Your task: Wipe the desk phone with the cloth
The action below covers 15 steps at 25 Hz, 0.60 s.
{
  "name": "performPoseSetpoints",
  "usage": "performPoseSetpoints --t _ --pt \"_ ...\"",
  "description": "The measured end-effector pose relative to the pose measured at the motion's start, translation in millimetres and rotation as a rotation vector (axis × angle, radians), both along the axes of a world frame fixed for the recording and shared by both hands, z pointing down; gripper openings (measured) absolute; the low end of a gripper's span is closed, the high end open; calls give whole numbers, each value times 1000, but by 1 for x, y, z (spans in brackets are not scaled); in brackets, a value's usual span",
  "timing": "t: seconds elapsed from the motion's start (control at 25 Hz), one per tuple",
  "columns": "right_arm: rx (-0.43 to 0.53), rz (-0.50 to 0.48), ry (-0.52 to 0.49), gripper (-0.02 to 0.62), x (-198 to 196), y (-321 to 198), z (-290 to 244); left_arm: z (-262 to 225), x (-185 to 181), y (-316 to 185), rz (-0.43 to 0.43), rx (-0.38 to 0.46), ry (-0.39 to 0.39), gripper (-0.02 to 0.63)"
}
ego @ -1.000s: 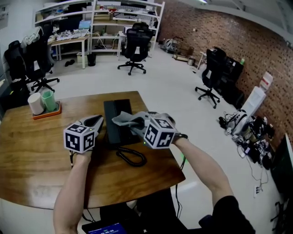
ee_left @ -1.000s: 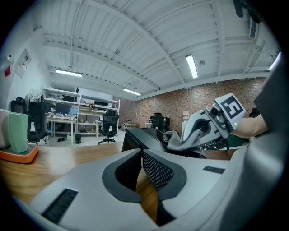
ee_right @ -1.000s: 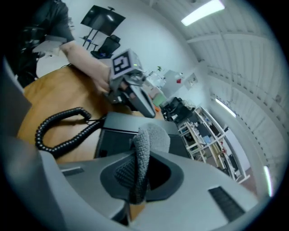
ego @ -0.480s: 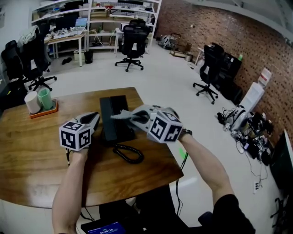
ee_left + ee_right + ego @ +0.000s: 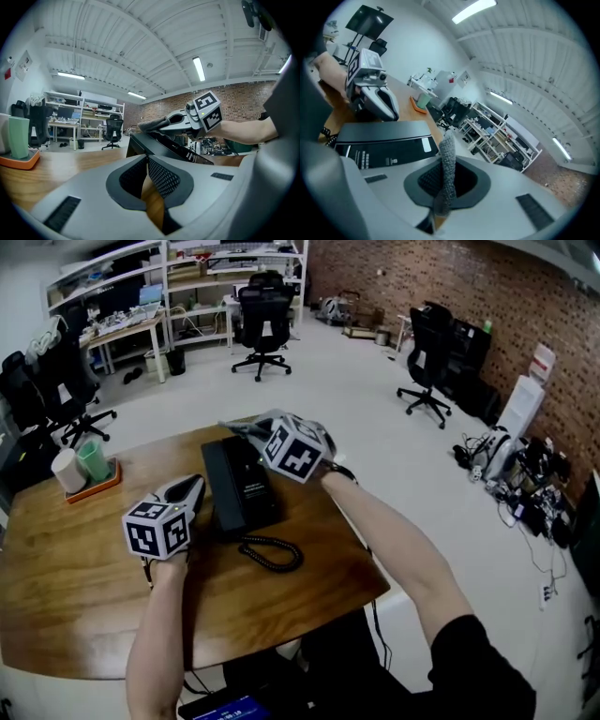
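Note:
The black desk phone [image 5: 241, 486] lies on the round wooden table [image 5: 75, 587], its coiled cord [image 5: 273, 554] trailing toward me. My right gripper [image 5: 253, 430] hovers over the phone's far end, shut on a grey cloth [image 5: 234, 426] that sticks out past the tips. The right gripper view shows the cloth [image 5: 448, 147] pinched upright between the pads, with the phone [image 5: 384, 140] below. My left gripper [image 5: 192, 487] rests at the phone's left side, shut with nothing in it. Its own view shows the phone [image 5: 164, 143] and the cloth [image 5: 152, 124] ahead.
An orange tray [image 5: 101, 481] with a white cup [image 5: 66, 470] and a green cup [image 5: 94, 458] sits at the table's far left. Office chairs [image 5: 261, 320] and shelving stand on the floor beyond. The table's right edge [image 5: 370, 559] is close to my right arm.
My right gripper carried the cloth from the phone's middle up toward its far end. The left gripper stayed beside the phone.

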State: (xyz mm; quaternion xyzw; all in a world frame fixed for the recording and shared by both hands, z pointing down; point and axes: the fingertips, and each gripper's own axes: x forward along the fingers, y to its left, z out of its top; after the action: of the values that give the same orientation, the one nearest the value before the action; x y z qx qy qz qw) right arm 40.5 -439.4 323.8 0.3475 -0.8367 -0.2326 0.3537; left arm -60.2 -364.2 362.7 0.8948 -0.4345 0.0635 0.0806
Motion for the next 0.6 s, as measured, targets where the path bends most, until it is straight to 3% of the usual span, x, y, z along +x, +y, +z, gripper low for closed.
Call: performPoseSetpoints --t 0.6 --pt "-69 -240 207 26 11 127 57 -1 -2 -3 -1 0 -3 2"
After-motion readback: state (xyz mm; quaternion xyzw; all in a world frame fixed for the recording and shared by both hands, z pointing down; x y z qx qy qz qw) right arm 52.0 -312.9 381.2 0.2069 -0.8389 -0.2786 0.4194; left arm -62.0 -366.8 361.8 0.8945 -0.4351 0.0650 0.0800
